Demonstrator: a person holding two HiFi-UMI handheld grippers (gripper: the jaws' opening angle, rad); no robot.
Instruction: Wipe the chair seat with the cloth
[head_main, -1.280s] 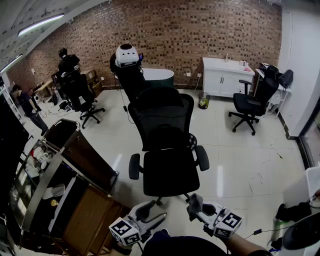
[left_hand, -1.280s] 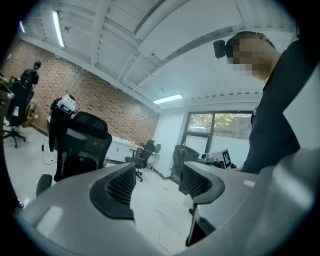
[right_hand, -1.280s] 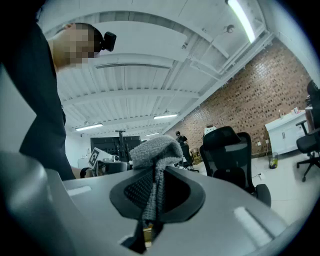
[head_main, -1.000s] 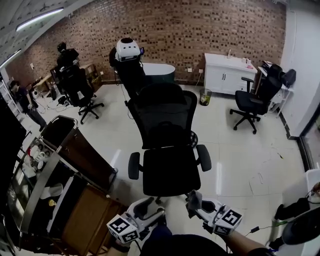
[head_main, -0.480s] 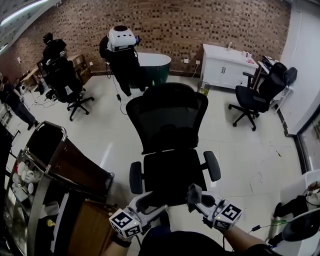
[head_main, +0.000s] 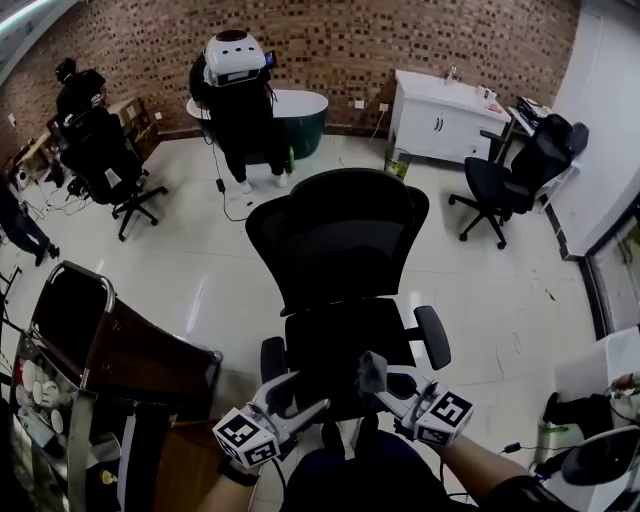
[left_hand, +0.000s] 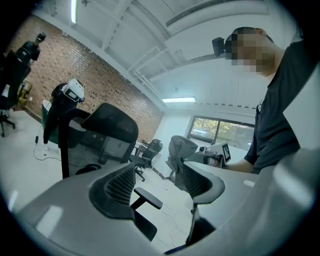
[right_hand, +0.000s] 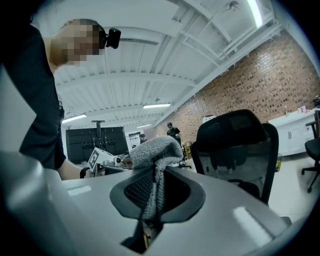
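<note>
A black mesh office chair stands mid-room in the head view, its seat (head_main: 335, 340) just beyond both grippers and its backrest (head_main: 335, 235) facing me. My right gripper (head_main: 372, 382) is shut on a grey cloth (head_main: 368, 370) and hovers over the seat's front edge. In the right gripper view the cloth (right_hand: 152, 150) bunches above the shut jaws of my right gripper (right_hand: 151, 195). My left gripper (head_main: 298, 395) is open and empty at the seat's front left. In the left gripper view, my left gripper (left_hand: 160, 182) has the cloth (left_hand: 179, 150) showing beyond its spread jaws.
A dark trolley (head_main: 110, 345) stands close on the left. A second office chair (head_main: 505, 180) and a white cabinet (head_main: 445, 105) are at the back right. A dark figure with a white headpiece (head_main: 232, 60) stands by a green tub (head_main: 300, 115). The floor is white tile.
The view has closed in on the chair. Both grippers have come forward from short of the seat to its front edge. The right gripper still holds the cloth.
</note>
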